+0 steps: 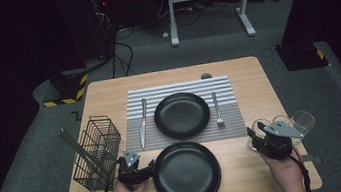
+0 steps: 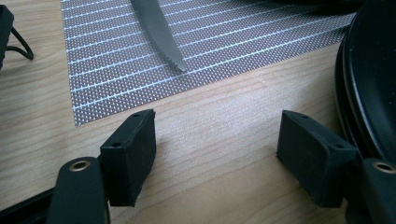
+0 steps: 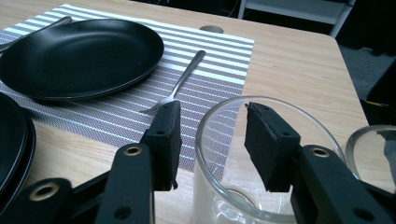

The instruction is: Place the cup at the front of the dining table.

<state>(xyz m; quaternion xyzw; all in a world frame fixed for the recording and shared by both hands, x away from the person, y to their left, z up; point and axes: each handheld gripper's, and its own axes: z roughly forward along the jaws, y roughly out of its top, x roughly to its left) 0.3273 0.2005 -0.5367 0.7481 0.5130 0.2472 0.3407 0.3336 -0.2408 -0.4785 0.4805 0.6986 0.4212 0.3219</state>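
Note:
My right gripper is open and straddles the rim of a clear glass. One jaw is outside the wall and the other is inside the glass. In the high view this gripper and the glass are at the table's right front. My left gripper is open over bare wood, with nothing between its fingers. It sits just left of the front black plate. A knife lies ahead on the striped placemat.
A second black plate sits on the placemat between the knife and a fork. A black wire basket holding sticks stands at the left front. Another glass stands near the right edge.

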